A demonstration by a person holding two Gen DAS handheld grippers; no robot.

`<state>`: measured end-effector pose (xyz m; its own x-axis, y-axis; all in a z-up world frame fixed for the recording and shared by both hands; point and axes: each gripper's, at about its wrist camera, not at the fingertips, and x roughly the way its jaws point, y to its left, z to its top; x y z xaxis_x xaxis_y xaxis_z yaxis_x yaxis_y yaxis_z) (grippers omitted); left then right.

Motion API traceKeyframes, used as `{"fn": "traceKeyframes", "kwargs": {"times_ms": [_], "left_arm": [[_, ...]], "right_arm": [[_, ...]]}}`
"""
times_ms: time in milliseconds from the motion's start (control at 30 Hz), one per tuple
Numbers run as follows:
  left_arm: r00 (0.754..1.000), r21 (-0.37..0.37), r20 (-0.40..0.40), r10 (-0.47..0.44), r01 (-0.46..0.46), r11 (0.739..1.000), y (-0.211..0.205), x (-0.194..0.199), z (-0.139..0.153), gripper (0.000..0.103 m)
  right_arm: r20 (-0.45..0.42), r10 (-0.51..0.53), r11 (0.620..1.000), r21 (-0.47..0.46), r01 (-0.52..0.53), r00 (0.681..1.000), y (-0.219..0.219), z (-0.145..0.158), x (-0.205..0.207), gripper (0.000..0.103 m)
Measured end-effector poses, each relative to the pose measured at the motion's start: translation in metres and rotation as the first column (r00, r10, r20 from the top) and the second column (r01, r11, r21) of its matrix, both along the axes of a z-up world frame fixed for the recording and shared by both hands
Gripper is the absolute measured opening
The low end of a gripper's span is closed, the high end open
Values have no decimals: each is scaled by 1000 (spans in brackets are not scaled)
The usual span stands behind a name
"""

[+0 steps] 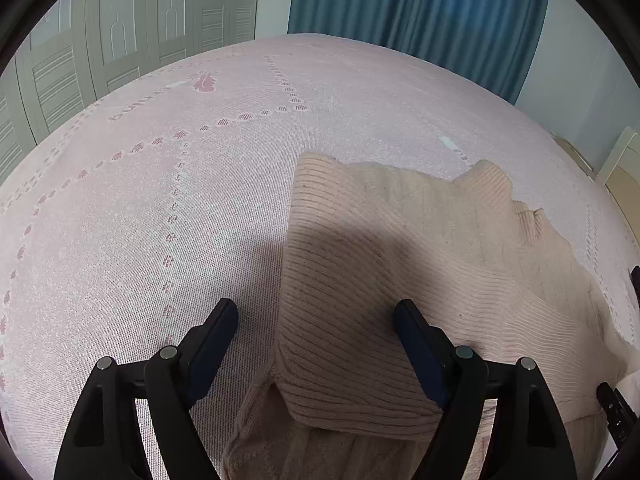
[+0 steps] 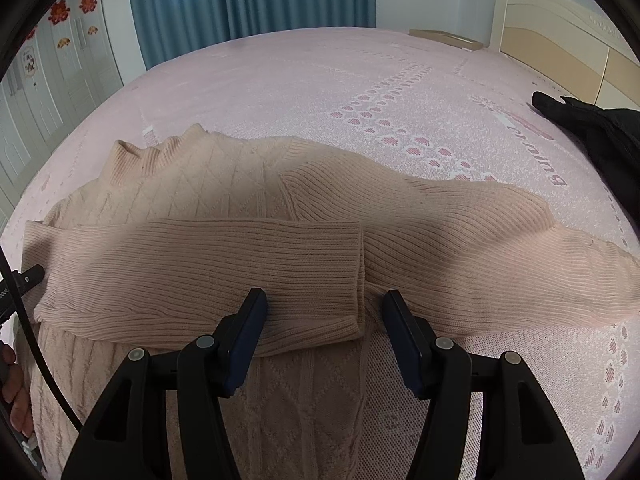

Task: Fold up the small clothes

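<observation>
Beige ribbed sweater lying on a pink bed, both sleeves folded across its body.

No container is in view. The left tongs stand spread, pads pressing on nothing, with the sweater's left folded edge on the bed below between them; the right tongs are also released, poised over the cuff of the upper sleeve, without touching it. The sweater lies toward the near edge of the bed, its collar pointing toward the far side. Wide bare bedspread stretches left of it and beyond it; a black garment lies well apart near the right edge by the headboard. Blue curtains and pale wardrobe doors stand behind the bed.
</observation>
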<state>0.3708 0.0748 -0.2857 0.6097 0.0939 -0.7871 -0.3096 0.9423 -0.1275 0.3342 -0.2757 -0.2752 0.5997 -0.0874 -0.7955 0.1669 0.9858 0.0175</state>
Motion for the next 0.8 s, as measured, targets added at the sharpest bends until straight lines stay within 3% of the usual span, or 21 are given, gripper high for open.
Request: {"fn": "traceKeyframes", "kwargs": {"times_ms": [333,500,633,800], "left_arm": [[1000,8,-1,0,0,1000,-1,0,-1,80],[1000,35,-8,3,-2,999,-4,1,-1,80],[1000,50,-10,6,-5,999,-6,1,0,81],[1000,47,-9,7,-7,999,-6,0,0,81]], "right_arm": [[17,-7,1000,14,6,1000,-5,4,-5,60],[94,-44,993,-105,54,995,-23,31,-23,60],[150,-139,988,-50,148,979,-79,59,-50,71],[107,-242,970,19,241,965,-168,63,-91,74]]}}
